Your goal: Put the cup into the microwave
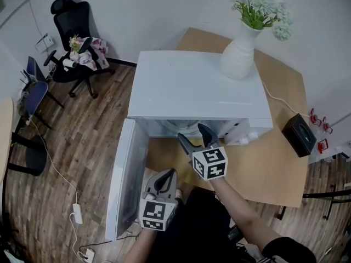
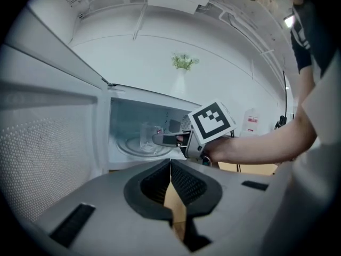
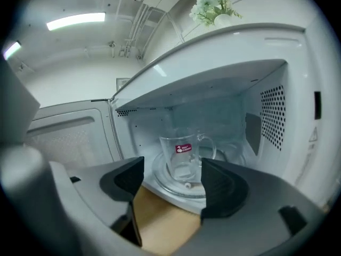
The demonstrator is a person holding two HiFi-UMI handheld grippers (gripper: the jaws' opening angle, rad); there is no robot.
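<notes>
Right, cup [image 3: 185,156] sits on the turntable [image 3: 177,189]. Right gripper [image 3: 171,175] open, empty; left gripper [image 2: 170,167] closed. I'd back straight out, clear of the handle.

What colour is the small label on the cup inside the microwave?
The label is red with pale print; the right gripper view shows it best.

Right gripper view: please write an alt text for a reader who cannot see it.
A clear glass cup stands upright on the turntable inside the open white microwave. The right hand-held gripper is in front of it, jaws apart and empty; a flower vase sits on the microwave's top.
</notes>
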